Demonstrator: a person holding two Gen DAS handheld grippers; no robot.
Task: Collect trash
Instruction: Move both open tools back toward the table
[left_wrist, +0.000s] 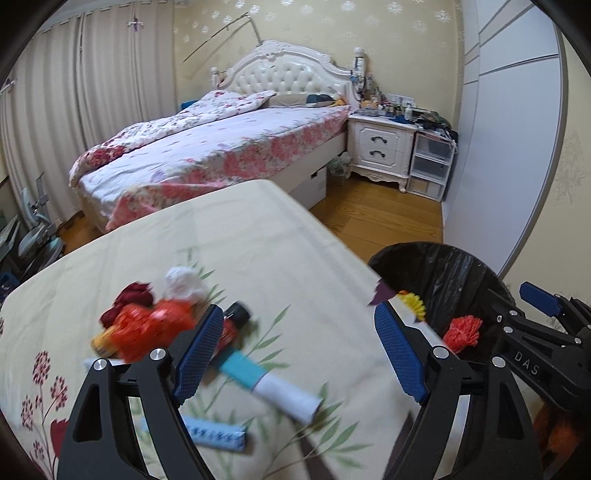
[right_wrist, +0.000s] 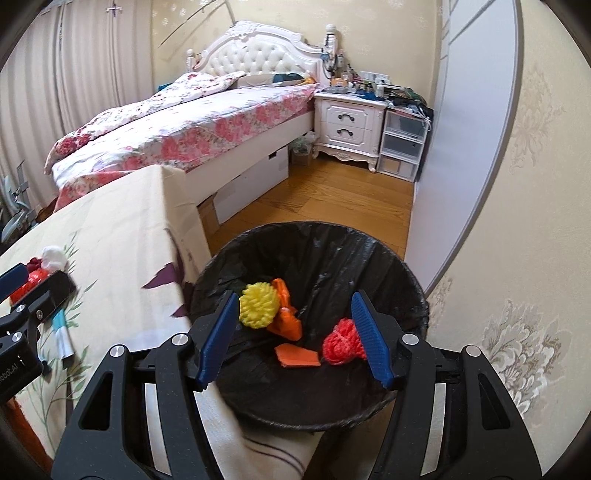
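A cloth-covered table (left_wrist: 229, 236) holds a pile of trash: an orange-red crumpled wrapper (left_wrist: 147, 325), a dark red ball (left_wrist: 131, 295), a white wad (left_wrist: 183, 282), a red tube with black cap (left_wrist: 232, 325), a teal-and-white tube (left_wrist: 269, 387) and a blue wrapper (left_wrist: 214, 435). My left gripper (left_wrist: 299, 354) is open and empty above the tubes. My right gripper (right_wrist: 295, 339) is open and empty over the black-lined bin (right_wrist: 332, 258), which holds a yellow ball (right_wrist: 258, 304), orange pieces (right_wrist: 291, 323) and a red mesh ball (right_wrist: 341, 345). The bin (left_wrist: 443, 273) also shows in the left wrist view.
A bed (left_wrist: 221, 147) with floral bedding stands behind the table. A white nightstand (left_wrist: 380, 147) and plastic drawers (left_wrist: 430, 162) stand by the wall. Wooden floor (right_wrist: 332, 199) lies between bed and bin. A wall (right_wrist: 517, 221) is close on the right.
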